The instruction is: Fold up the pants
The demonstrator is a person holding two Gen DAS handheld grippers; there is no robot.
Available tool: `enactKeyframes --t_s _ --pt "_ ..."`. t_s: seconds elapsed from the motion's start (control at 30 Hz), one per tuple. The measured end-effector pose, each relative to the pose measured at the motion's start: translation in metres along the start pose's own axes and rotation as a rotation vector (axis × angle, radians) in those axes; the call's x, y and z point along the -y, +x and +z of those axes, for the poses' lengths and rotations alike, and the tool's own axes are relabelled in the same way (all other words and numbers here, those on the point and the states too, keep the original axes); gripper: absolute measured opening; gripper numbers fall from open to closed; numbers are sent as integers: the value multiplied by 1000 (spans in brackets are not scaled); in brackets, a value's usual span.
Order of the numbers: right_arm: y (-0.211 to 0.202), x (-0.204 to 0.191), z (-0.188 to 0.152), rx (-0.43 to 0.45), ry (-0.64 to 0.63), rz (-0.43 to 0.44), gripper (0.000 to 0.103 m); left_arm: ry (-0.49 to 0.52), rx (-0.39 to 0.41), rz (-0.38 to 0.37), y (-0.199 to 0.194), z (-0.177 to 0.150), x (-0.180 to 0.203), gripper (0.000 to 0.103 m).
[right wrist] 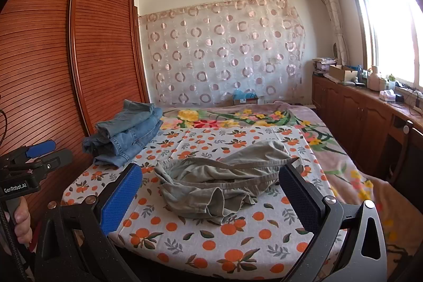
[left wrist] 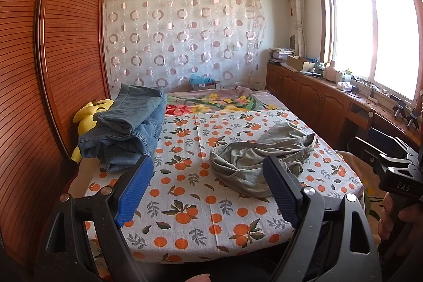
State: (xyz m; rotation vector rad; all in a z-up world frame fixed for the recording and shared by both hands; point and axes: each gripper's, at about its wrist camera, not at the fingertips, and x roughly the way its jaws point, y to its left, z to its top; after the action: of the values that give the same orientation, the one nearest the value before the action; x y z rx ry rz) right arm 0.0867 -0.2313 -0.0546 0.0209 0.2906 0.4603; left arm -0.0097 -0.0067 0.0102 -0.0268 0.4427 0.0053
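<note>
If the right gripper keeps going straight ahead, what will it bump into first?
Most likely the crumpled grey pants lying on the orange-print sheet. They sit right between the open right gripper, though depth is hard to judge.

Both grippers are held level, side by side: left gripper [left wrist: 208, 184] with fingers spread wide, right gripper [right wrist: 211, 192] likewise, both empty.

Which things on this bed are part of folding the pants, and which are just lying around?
For the job:
crumpled grey-green pants
left gripper, open
right gripper, open

Just lying about:
stack of folded jeans
yellow plush toy
floral blanket
</note>
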Motion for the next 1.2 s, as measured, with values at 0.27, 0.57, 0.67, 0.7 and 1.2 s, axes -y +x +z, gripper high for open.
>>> enactKeyframes --t_s 0.27,0.57,0.67,0.7,1.2 --pt "-1 0 0 2 -1 0 103 2 1 2 -1 0 3 85" --pt "-1 0 0 2 0 0 103 1 1 1 0 0 4 85" --pt "-1 0 0 2 -1 0 103 0 2 -5 -2 2 7 85" --pt "-1 0 0 2 -1 0 103 0 4 -6 -3 2 8 85" --pt "0 1 -1 -1 3 0 103 7 7 -13 -6 4 13 85"
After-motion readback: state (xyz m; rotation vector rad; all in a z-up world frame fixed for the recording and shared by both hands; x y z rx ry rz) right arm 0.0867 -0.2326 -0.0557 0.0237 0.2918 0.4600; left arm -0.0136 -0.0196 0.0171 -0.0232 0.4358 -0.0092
